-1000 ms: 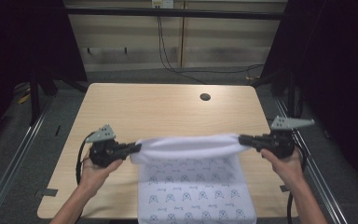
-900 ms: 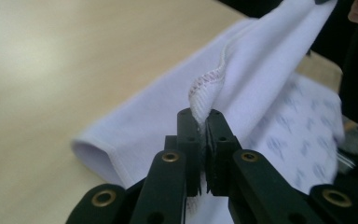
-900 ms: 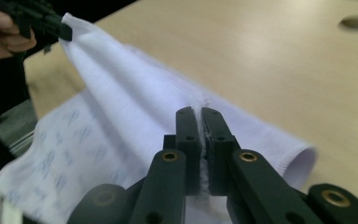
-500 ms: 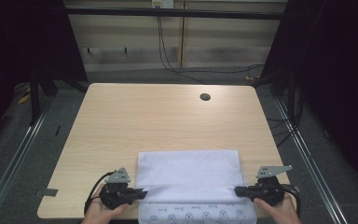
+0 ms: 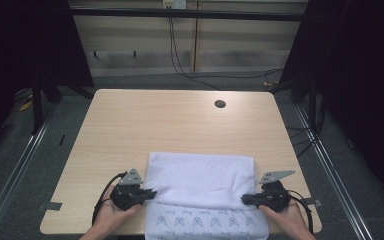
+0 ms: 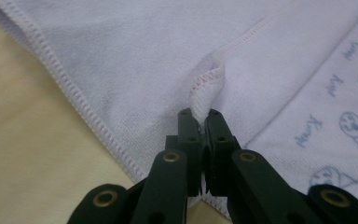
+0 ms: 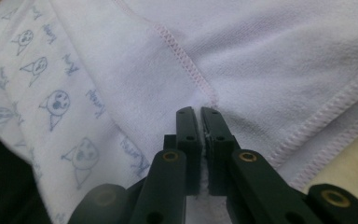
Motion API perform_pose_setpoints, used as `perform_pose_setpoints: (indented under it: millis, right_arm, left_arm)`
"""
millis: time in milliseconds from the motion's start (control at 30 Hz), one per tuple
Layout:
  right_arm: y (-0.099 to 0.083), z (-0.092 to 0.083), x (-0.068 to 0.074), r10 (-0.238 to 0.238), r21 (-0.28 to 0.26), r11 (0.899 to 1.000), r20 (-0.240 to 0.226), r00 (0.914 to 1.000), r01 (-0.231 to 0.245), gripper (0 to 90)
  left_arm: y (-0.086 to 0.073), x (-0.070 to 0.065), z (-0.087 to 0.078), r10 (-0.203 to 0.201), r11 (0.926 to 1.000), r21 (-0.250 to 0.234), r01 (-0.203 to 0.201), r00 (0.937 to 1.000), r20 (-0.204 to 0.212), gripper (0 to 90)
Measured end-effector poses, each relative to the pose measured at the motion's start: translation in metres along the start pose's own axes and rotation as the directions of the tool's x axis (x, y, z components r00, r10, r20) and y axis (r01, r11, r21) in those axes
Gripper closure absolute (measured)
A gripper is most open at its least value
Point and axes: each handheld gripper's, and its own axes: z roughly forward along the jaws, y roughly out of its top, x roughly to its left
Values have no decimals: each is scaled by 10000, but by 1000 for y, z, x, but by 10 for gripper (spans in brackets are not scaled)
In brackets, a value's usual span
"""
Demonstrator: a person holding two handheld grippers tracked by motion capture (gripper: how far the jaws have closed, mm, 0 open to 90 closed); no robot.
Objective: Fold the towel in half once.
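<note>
Between left gripper (image 5: 149, 193) and right gripper (image 5: 246, 199): towel (image 5: 200, 180), half-folded on table (image 5: 170, 125), each gripper clamped on hem corner. Risk: uneven release skews fold, near edge slides off table.

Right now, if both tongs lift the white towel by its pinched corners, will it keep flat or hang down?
Probably it hangs down: the towel already lies folded over itself, so it looks floppy. The hem bunches where the left tongs pinch it, which suggests soft, thin cloth. It likely will not slip, since the terry surface looks rough and the right tongs are shut on it too.
</note>
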Motion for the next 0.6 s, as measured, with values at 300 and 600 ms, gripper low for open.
perform_pose_setpoints:
  millis: [300,600]
  right_arm:
    - [35,27,-9,63,-183,9998,369,9993,-56,868]
    - [79,50,-46,283,-401,9989,1260,9916,-234,868]
  left_arm:
    - [12,56,5,-674,9968,-475,640,9950,-741,873]
    - [34,92,19,-761,9961,-554,683,9850,-1548,873]
